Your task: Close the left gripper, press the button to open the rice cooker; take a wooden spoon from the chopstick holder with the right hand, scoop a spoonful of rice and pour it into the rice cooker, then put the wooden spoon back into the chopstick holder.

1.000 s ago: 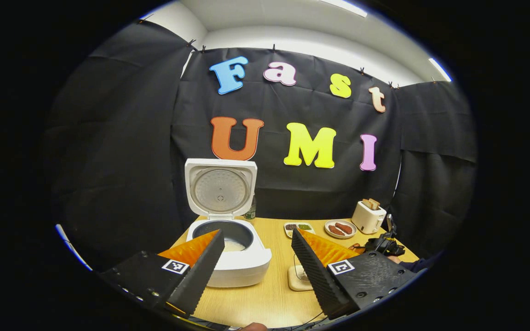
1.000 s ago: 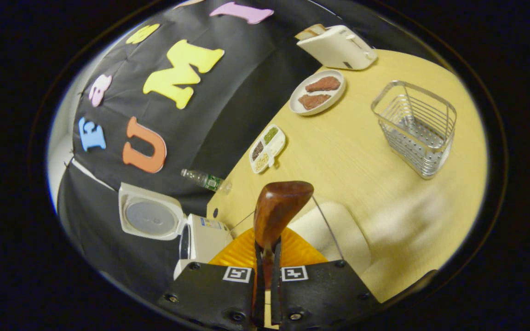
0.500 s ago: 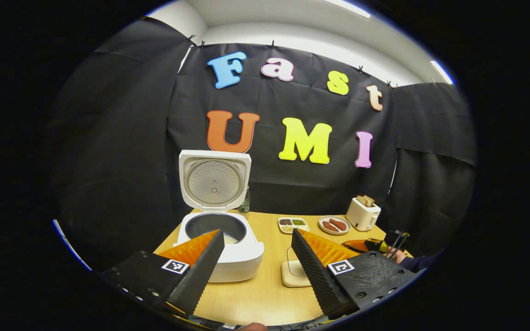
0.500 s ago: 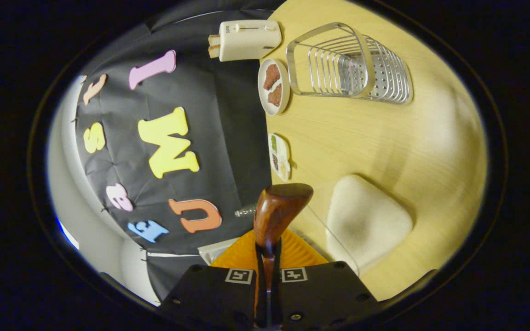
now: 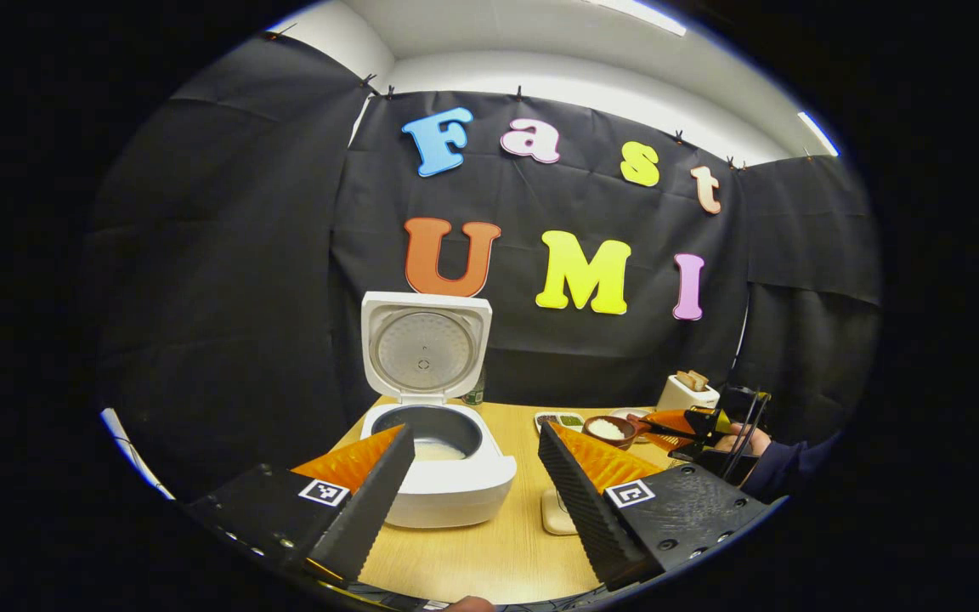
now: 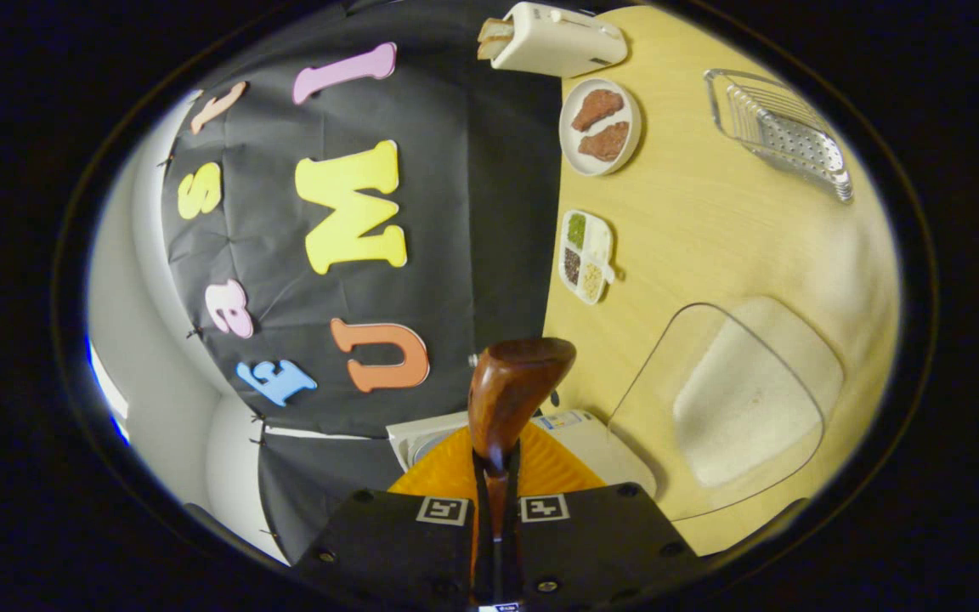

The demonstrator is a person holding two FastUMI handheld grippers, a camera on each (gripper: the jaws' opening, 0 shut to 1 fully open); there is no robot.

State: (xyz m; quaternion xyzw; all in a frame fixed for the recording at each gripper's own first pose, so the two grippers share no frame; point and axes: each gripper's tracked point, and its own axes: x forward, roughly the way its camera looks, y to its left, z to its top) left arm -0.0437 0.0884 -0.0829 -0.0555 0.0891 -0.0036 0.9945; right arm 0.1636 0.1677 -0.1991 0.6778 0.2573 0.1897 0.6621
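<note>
A staged kitchen booth inside an office-like room. Black cloth (image 5: 226,255) walls in a wooden table (image 6: 710,229) bearing a rice cooker (image 5: 443,476), toaster (image 6: 553,38) and plated food (image 6: 600,127). White ceiling (image 5: 540,42) with strip lights runs above the cloth.

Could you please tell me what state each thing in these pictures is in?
Rice cooker: lid up, some rice in its pot.
Wooden spoon: held, rice in its bowl.
Left gripper: open.
Right gripper: shut on the spoon.
Chopstick holder: nothing seen inside.
Toaster: bread in its slots.

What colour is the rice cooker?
White, with a dark inner pot. The cooker shows best in the left gripper view, lid up.
</note>
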